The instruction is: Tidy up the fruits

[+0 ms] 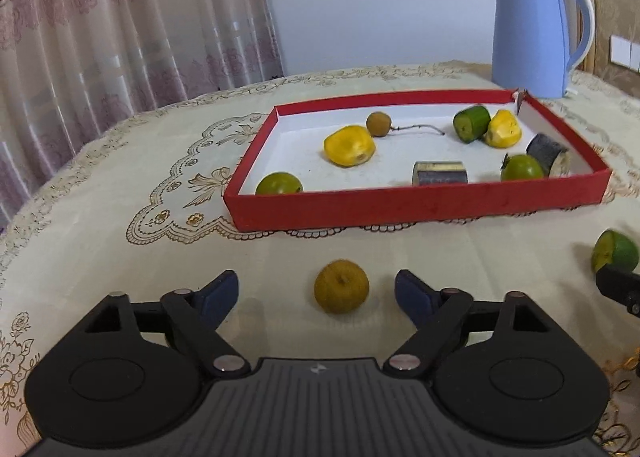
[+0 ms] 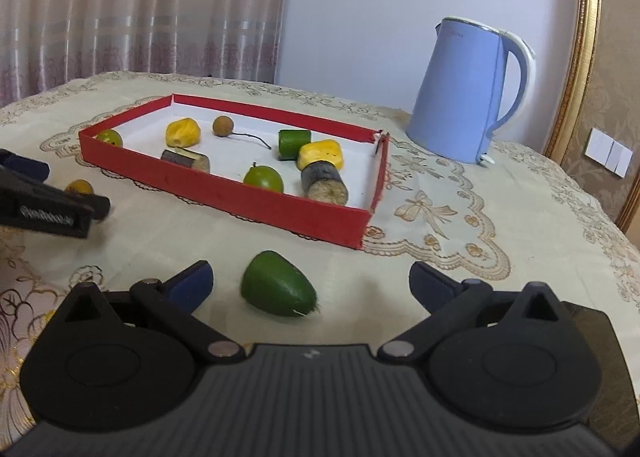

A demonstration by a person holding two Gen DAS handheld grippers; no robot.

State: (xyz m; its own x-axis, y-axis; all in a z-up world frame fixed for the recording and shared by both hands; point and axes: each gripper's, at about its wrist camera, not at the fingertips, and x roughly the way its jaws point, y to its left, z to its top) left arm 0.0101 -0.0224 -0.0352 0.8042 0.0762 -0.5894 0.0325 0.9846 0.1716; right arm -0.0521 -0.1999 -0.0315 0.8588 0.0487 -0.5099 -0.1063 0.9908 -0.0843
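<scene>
Left gripper (image 1: 316, 293) low over counter (image 1: 100, 241), fingers (image 1: 218, 295) spread wide, holding nothing. Brown round fruit (image 1: 341, 286) lies on cloth between them, touching neither. Right gripper (image 2: 310, 285) also wide open, empty; green cut fruit (image 2: 280, 289) lies on counter between its fingers (image 2: 190, 283), apart from both. Red tray (image 1: 400, 205) beyond, near blue kettle (image 1: 532, 33). In tray: two yellow pieces (image 1: 349, 145), green round fruits (image 1: 279, 183), green cylinder piece (image 1: 471, 123), two dark cylinders (image 1: 439, 173), small brown fruit with stem (image 1: 378, 123).
</scene>
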